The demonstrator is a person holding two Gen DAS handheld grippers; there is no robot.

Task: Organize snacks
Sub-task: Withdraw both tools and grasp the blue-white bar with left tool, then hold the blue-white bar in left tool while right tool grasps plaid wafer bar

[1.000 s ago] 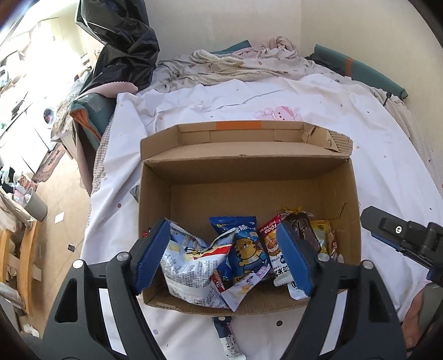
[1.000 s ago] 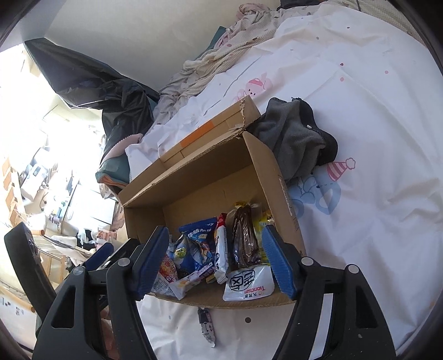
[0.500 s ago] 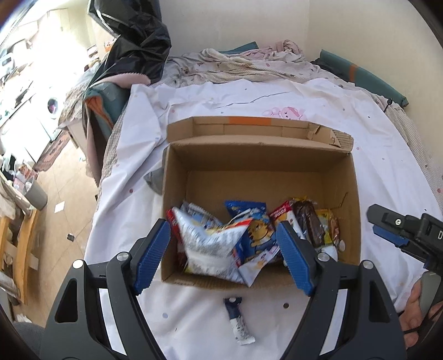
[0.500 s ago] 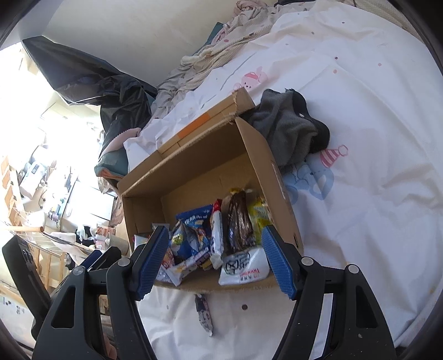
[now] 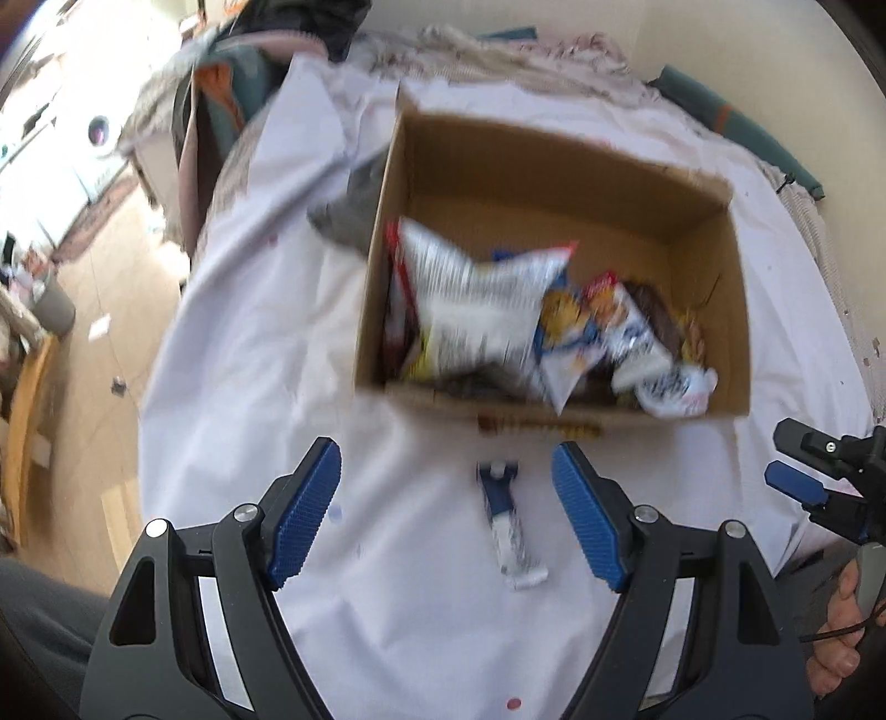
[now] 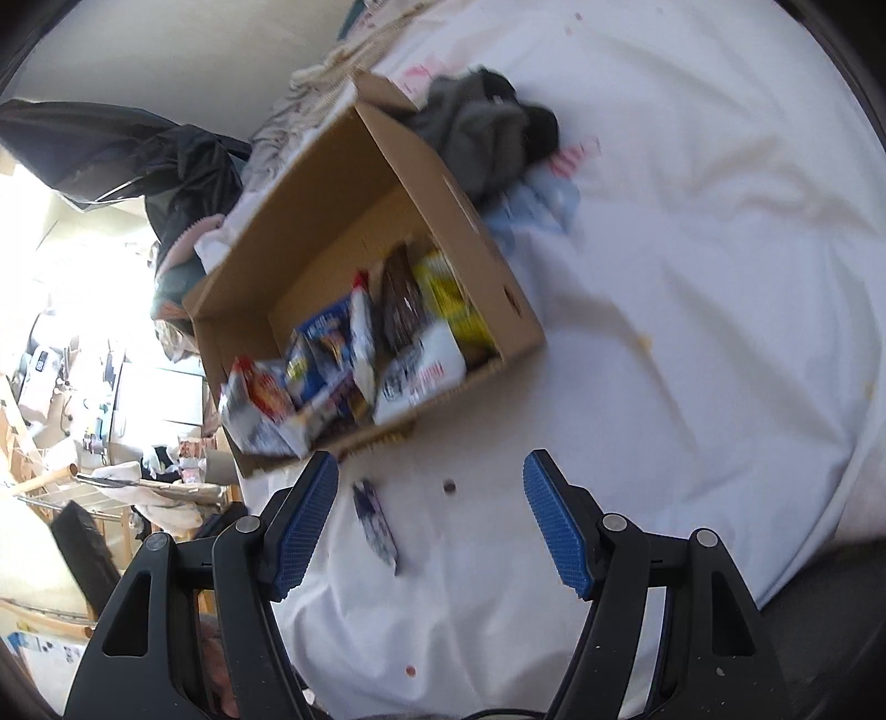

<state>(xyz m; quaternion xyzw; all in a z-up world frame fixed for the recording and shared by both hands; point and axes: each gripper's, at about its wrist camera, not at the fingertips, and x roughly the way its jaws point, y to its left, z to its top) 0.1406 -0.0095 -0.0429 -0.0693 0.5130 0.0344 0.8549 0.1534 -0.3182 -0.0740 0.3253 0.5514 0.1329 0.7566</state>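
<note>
An open cardboard box (image 5: 554, 166) sits on the white bedsheet and holds several snack packets, among them a large white bag (image 5: 482, 299). The box also shows in the right wrist view (image 6: 398, 160). One small blue and white snack packet (image 5: 506, 520) lies on the sheet in front of the box, between my left gripper's open fingers; it also shows in the right wrist view (image 6: 376, 523). My left gripper (image 5: 446, 520) is open and empty above the sheet. My right gripper (image 6: 432, 520) is open and empty, and is seen at the right edge of the left wrist view (image 5: 819, 476).
A grey garment (image 6: 482, 127) lies against the box's far right side. A black bag (image 6: 138, 160) and crumpled bedding (image 5: 498, 50) sit at the head of the bed. The bed's left edge drops to the floor (image 5: 94, 310).
Both grippers have pulled back and up from the box, so the box sits farther away and the loose packet on the sheet now lies between the left fingers. The view is motion-blurred.
</note>
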